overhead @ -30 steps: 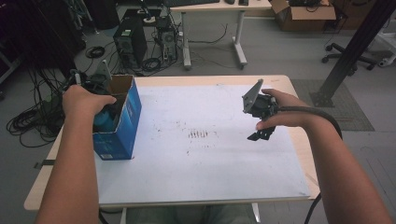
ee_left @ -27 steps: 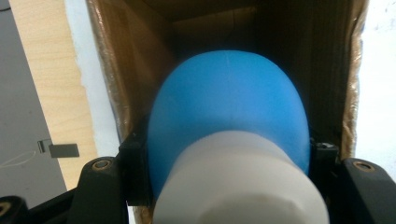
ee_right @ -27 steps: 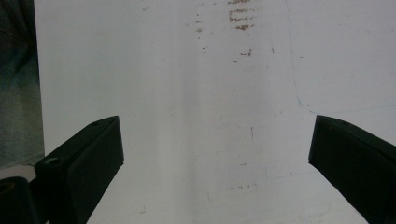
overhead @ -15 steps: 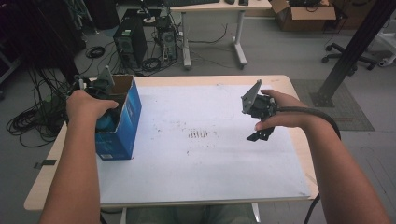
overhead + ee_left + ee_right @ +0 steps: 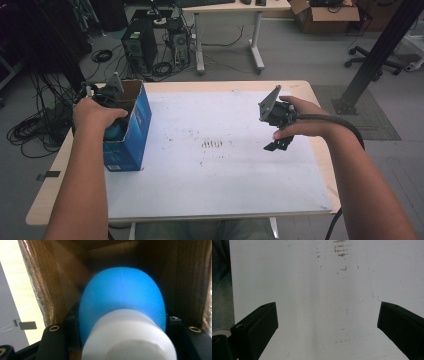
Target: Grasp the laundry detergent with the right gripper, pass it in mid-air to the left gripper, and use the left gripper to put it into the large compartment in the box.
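Cardboard walls close in on the left tongs (image 5: 112, 131), which reach down inside the blue box (image 5: 134, 131) at the counter's (image 5: 240, 185) left edge and are clamped on a blue bulb-like object (image 5: 122, 300) with a white neck (image 5: 127, 337). In the left gripper view the black jaws press against the bulb's flanks, just above that neck. The object looks light, smooth and rounded, so it could slip or swivel between flat pads; whether it is hard plastic or glass I cannot tell, so a moderate squeeze seems wise. The widest part of the bulb, where it is held, or the straight white neck looks like the surest place to grip.

Room inside the box is tight: brown walls stand near on both sides, and the open top rim is the one way out, so a straight lift should clear it best. The box itself sits close to the counter edge and may tip if dragged.

Across the bare white sheet (image 5: 215, 165), the right tongs (image 5: 278, 145) hang above it, jaws spread wide and empty, with ample free space beneath.
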Tool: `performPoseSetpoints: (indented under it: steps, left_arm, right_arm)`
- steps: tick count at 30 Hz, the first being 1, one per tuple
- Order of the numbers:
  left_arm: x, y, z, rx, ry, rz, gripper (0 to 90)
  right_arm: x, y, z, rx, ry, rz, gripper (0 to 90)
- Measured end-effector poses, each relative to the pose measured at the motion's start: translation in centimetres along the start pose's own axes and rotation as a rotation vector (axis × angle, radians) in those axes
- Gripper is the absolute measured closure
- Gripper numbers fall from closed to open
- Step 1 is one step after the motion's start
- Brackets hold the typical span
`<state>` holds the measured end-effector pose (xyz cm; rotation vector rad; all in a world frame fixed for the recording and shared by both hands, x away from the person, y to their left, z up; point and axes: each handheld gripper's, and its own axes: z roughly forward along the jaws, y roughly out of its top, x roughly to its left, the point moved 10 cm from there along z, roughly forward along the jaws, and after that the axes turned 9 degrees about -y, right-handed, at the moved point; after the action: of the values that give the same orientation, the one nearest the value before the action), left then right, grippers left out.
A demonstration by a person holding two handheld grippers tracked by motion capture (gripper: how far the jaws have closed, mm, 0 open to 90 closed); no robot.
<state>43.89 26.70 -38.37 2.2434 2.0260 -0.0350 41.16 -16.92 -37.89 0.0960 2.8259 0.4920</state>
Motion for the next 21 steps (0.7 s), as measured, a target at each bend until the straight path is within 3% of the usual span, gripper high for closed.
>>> performPoseSetpoints:
  steps: [7, 13, 21]
  left_arm:
    - [0.06, -0.02, 0.00, -0.003, -0.005, 0.001, 37.4]
    - [0.03, -0.03, 0.01, -0.014, -0.005, 0.001, 37.2]
    - [0.06, -0.22, -0.11, -0.003, 0.004, -0.012, 35.1]
  right_arm:
    - [0.03, -0.10, -0.05, -0.004, -0.001, 0.004, 3.3]
    - [0.16, 0.13, -0.14, -0.041, 0.004, 0.014, 3.3]
    - [0.26, -0.06, -0.28, -0.035, 0.005, 0.014, 3.3]
